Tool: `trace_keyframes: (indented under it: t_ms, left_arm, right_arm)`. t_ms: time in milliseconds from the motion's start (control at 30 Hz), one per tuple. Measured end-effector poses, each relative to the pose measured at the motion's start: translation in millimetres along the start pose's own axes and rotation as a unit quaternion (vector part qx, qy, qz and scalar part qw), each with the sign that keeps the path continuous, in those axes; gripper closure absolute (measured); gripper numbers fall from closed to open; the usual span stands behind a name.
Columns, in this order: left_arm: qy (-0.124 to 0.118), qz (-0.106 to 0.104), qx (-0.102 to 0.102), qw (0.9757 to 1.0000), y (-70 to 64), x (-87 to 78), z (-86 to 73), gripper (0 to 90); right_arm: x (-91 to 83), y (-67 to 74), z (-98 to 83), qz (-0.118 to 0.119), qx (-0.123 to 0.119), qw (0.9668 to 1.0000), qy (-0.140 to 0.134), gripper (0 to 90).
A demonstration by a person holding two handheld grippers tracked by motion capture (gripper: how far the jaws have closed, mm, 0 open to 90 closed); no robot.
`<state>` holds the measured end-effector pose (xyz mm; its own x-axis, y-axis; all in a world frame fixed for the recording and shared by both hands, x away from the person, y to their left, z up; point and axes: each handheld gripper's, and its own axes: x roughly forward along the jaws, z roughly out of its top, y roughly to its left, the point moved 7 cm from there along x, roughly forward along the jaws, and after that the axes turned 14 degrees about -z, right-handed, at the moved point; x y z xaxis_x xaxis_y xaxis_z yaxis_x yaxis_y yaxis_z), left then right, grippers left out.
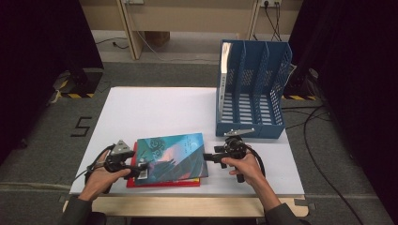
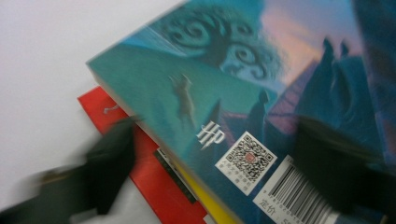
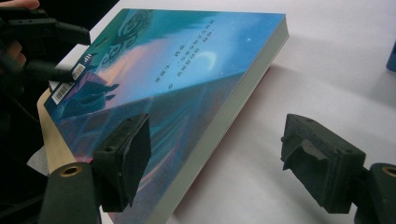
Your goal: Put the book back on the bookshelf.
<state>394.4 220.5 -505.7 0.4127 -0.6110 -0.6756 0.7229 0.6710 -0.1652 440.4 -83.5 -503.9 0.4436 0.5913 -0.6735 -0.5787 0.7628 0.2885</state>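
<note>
We have two books lying flat in a stack near our edge of the white table (image 1: 155, 103). The blue book (image 1: 172, 157) lies on top, and the red book (image 1: 162, 183) sits under it, peeking out at the left and front.

Our left gripper (image 1: 141, 168) is at the left corner of the blue book, by the barcode. Its jaws stand apart, one over the red book and one over the blue cover. They do not squeeze anything. The left gripper view is blurry there, so we cannot tell if a jaw touches the cover.

Our right gripper (image 1: 207, 157) waits at the right edge of the blue book. Its jaws are wide open. One jaw hangs over the cover and the other is out over the bare table, so the book's edge sits between them. We think this lets us pinch that edge and lift the book.

The blue file rack (image 1: 251, 89) stands upright behind, well apart from the books. It has tall slots, so we think the books go in there standing up. One slot at its left already has something white in it.
</note>
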Motion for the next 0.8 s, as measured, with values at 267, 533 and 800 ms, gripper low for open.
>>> trace_keyframes:
  t_ms: [267,533,800]
  left_arm:
    - [-0.02,0.025,-0.025,0.9992,15.9,-15.3,0.5,16.2]
    - [-0.021,0.052,-0.057,0.9968,38.2,-23.8,-11.1,14.5]
    - [-0.001,0.07,-0.074,0.9948,47.4,-20.2,-21.9,16.3]
  right_arm:
    - [-1.8,-3.9,-0.4,-0.002,0.006,1.0,-0.001,24.9]
    - [0.4,-2.2,-2.0,-0.001,0.002,1.0,0.005,25.1]
    - [-0.3,-5.4,-3.1,-0.004,0.006,1.0,0.006,25.2]
